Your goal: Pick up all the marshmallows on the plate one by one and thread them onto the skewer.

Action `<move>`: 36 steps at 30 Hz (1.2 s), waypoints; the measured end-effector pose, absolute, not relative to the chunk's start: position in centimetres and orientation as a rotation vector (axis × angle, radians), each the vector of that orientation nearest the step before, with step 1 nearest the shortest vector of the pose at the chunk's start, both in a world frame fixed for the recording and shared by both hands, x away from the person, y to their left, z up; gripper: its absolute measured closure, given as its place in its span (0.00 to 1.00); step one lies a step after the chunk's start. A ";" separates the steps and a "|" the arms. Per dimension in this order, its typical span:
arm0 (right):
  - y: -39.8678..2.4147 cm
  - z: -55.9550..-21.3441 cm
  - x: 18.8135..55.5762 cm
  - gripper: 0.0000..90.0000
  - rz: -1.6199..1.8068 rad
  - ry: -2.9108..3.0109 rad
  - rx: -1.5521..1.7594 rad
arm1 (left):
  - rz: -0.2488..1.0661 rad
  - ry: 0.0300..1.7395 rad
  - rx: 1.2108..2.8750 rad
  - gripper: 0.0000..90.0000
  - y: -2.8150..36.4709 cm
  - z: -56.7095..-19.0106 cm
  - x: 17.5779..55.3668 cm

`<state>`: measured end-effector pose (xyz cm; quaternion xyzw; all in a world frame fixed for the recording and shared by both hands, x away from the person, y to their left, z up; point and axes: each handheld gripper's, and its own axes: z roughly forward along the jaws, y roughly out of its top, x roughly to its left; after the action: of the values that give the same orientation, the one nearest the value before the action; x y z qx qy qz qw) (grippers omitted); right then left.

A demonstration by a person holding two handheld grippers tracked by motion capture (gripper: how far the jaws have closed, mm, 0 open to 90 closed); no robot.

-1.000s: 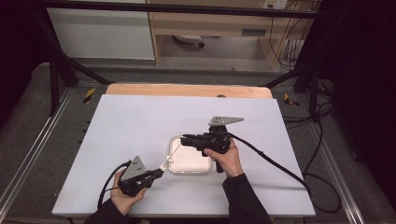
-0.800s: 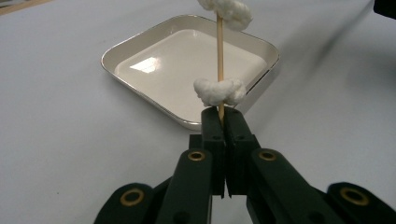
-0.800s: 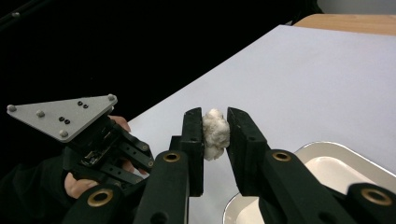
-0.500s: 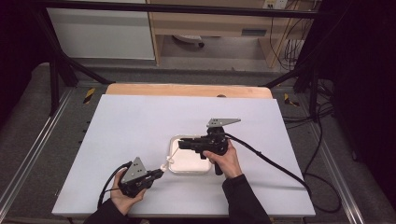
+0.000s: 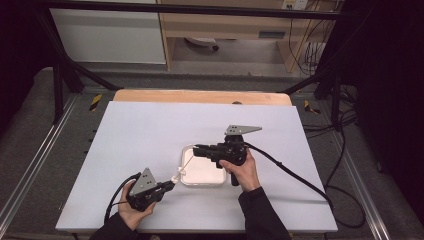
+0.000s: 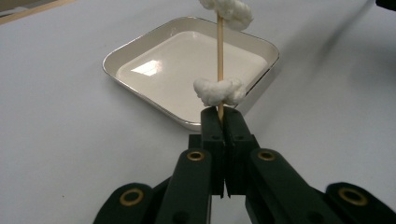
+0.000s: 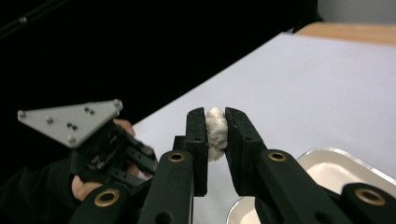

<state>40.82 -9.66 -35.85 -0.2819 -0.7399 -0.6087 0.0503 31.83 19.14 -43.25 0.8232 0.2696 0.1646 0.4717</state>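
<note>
Left gripper (image 6: 219, 122) fingers clamped on skewer (image 6: 219, 51); right gripper (image 7: 215, 126) fingers clamped on marshmallow piece (image 7: 216, 133), above tray (image 5: 216, 181).

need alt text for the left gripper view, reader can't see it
The left gripper clamps the lower end of a thin wooden skewer, which rises upright with two white fluffy lumps threaded on it, one just above the jaws and another at the top edge. Behind it, an empty white square tray sits on the pale table.

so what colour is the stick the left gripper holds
Pale tan, like bare wood. The stick shows best in the left gripper view, above the white tray.
</note>
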 end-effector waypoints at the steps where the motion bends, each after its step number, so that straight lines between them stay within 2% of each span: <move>1: -9.8 -35.6 40.8 0.89 -1.871 -2.244 -0.863 | 0.403 0.659 2.014 0.99 19.1 -43.2 31.8; 21: -9.0 -36.5 40.5 0.89 -1.939 -2.176 -0.846 | 0.377 0.690 1.933 0.99 19.2 -43.2 31.5; 36: -8.3 -37.4 40.4 0.90 -1.994 -2.059 -0.848 | 0.435 0.716 1.868 0.99 18.9 -43.4 30.9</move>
<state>40.38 -8.34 -37.35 -0.2830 -0.6869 -0.6650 0.0761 30.93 18.93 -43.42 0.7792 0.2985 0.1816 0.5203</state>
